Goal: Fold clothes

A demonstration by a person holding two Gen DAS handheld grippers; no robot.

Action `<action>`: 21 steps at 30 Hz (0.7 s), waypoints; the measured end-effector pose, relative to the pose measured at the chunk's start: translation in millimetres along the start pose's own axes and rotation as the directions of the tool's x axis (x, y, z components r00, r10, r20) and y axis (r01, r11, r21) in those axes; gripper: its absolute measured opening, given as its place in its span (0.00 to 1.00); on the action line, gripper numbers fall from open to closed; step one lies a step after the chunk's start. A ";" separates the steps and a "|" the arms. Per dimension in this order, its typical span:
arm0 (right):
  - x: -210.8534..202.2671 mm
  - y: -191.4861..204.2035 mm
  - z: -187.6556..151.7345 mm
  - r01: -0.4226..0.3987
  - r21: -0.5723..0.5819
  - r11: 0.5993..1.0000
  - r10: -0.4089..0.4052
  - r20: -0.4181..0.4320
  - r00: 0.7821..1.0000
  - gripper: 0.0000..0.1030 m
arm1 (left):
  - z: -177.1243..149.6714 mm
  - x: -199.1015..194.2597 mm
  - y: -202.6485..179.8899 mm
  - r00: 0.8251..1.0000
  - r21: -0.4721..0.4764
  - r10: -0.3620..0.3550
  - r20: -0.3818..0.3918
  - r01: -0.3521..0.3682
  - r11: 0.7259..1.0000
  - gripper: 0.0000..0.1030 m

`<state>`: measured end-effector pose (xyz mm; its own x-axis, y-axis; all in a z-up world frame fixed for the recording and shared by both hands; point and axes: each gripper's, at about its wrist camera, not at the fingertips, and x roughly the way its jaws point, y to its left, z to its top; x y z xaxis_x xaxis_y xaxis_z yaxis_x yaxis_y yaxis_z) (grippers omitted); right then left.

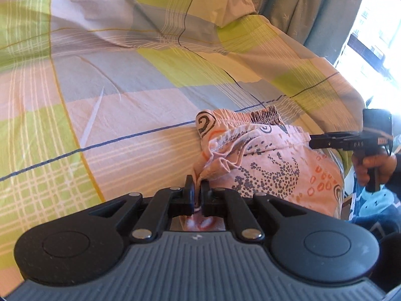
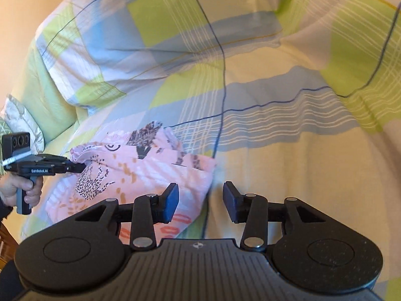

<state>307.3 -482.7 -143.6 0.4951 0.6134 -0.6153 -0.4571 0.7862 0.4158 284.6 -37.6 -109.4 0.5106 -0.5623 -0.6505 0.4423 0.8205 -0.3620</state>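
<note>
Left gripper [image 1: 197, 185] pinching pink garment [image 1: 270, 165]; right gripper [image 2: 201, 197] agape, empty

Both wrist views close, angled down; share pink garment [image 1: 263, 160], bedsheet [image 2: 275, 100].

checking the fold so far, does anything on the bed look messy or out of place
The pink patterned garment lies bunched and creased on the checked bedsheet, not flat. The left gripper pinches one gathered corner; the right gripper is open with nothing between its fingers. Nothing looks spilled or damaged.
</note>
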 end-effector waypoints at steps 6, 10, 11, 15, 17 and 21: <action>15.1 -0.3 6.1 -0.036 0.004 0.999 0.035 0.026 0.999 0.43 | -2.4 0.1 13.1 0.999 -0.117 -0.045 0.007 0.046 0.992 0.03; 9.4 -1.3 4.2 -0.020 0.041 0.999 0.019 0.017 1.000 0.07 | -0.9 -9.8 5.7 0.999 -0.094 -0.039 0.021 0.040 0.995 0.01; 4.1 1.1 3.3 -0.019 0.035 0.999 0.018 0.031 0.999 0.06 | 1.0 -15.7 3.3 0.998 -0.091 -0.049 0.039 0.052 0.994 0.01; -15.2 12.2 14.5 -0.005 0.000 1.000 0.005 0.083 0.997 0.06 | 13.1 -26.3 8.8 0.994 -0.135 -0.075 0.083 0.086 0.987 0.01; -15.7 15.3 25.2 0.008 -0.003 1.000 -0.008 0.095 0.995 0.06 | 18.2 -18.1 20.0 0.995 -0.192 -0.076 0.064 0.087 0.978 0.01; 15.1 18.0 41.8 0.065 -0.006 0.998 -0.064 0.047 0.997 0.06 | 17.9 5.0 45.8 0.998 -0.291 -0.060 0.024 0.065 0.955 0.01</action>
<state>337.4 -456.2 -117.4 0.5580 0.5643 -0.6084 -0.4288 0.8238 0.3708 320.6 -4.7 -117.3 0.5002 -0.6130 -0.6116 0.2408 0.7769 -0.5818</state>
